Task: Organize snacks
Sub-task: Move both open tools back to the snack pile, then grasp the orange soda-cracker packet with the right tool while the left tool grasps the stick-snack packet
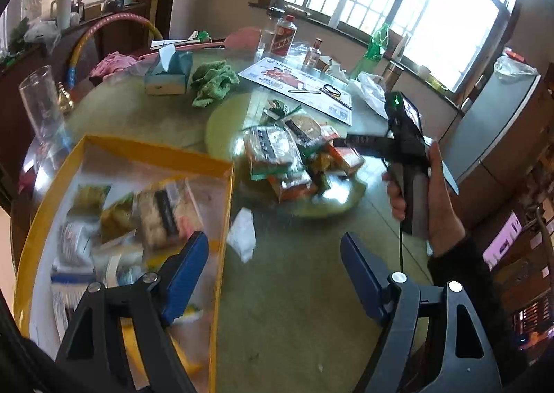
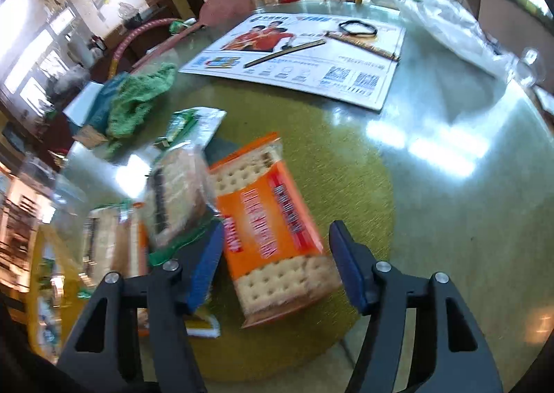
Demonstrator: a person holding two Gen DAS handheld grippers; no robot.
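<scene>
- the right tool (image 2: 275,266) is lowered over the orange cracker packet (image 2: 270,227), which lies on the round green mat (image 2: 346,157) on the bench (image 2: 450,116).
- its jaws are apart, one on each side of the packet; the left pad (image 2: 204,272) seems to be at the packet edge, but a firm press is not seen, so the packet is judged as not yet clamped.
- the left tool (image 1: 275,275) is held with jaws apart and nothing between them, above the bench just beside the yellow box (image 1: 228,185).
- some snacks are already laid inside the yellow box; a pile of snack packets (image 1: 287,157) is still on the mat, near the box.
- the step in hand is judged to be the grasp of the cracker packet, to be carried into the box after.
- risk: the packet lies tilted across the jaws, so it could be caught only at a corner and could slip or turn when lifted.
- risk: the wrapper is smooth and the crackers are brittle; too strong a squeeze could break them.
- risk: the rice-cake packet (image 2: 176,192) touches the orange one at its left side and could be dragged or pushed off the mat.
- the pictures are blurred, so exact contact cannot be told.
</scene>
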